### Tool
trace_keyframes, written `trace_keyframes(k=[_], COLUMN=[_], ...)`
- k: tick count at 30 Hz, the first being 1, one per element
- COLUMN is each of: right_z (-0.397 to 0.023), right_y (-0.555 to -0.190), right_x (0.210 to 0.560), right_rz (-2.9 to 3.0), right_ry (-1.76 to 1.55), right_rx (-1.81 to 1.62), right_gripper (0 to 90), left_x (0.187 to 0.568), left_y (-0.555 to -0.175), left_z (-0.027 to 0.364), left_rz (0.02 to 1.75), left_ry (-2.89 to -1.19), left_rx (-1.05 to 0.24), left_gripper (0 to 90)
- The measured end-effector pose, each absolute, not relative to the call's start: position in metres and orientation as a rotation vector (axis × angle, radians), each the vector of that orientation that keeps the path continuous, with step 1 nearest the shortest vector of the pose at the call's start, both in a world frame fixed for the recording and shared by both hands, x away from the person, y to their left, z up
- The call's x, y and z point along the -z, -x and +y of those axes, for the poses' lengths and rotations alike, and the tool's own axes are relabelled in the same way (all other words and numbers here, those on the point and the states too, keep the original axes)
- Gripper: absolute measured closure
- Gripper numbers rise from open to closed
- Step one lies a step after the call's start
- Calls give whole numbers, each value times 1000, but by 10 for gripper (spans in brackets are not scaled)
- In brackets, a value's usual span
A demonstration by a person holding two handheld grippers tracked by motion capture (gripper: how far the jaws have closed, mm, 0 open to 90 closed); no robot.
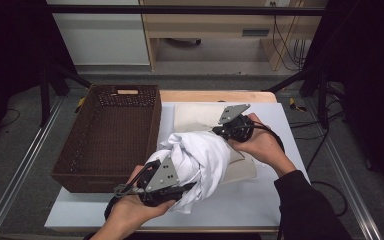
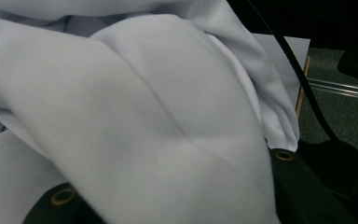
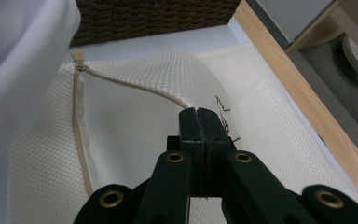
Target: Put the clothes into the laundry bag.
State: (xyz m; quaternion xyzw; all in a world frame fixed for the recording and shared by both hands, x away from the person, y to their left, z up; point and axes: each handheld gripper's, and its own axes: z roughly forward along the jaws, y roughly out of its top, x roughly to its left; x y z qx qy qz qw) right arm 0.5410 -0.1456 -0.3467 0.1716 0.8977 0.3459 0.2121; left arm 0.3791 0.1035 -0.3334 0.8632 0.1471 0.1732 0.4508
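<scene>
White cloth (image 1: pixel 200 155), bunched into a loose bundle, hangs over the middle of the bench (image 1: pixel 260 200), draped across the front of the left gripper (image 1: pixel 172 187) and reaching up toward the right gripper (image 1: pixel 225 131). Under it and behind it lies a cream mesh bag (image 3: pixel 135 121), flat on the bench, its zipper (image 3: pixel 81 130) running along the near edge.

In the left gripper view the cloth covers the space between the two black jaws and spills over both, so the left fingers seem part closed on a thick fold of it. In the right gripper view the right fingers (image 3: pixel 189 128) stand pressed together, pinching the rim of the bag by the zipper and lifting it a little.

What matters for the next move, as I judge it, is that the bundle sits on the near, left side of the bag's mouth, with the brown basket (image 1: pixel 105 135) just beside it on the left. The left hand (image 1: pixel 130 210) is the one carrying the cloth; it would have to go forward and right, toward the rim that the right hand (image 1: pixel 260 142) holds up.
</scene>
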Motion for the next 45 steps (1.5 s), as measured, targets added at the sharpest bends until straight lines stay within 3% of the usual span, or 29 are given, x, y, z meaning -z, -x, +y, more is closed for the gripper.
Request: trace_keyframes(k=[15,45], right_z=[-145,-146], right_y=[-541,-537], right_x=[347,347], right_rz=[2494,2494], right_ry=[-477,-476], right_rx=[-965,-971], right_gripper=[900,900], left_x=[353,400], left_y=[-380,-399], left_z=[98,45], left_rz=[385,352], left_ry=[-2163,-2232], left_rx=[-393,-334], left_gripper=[666,664])
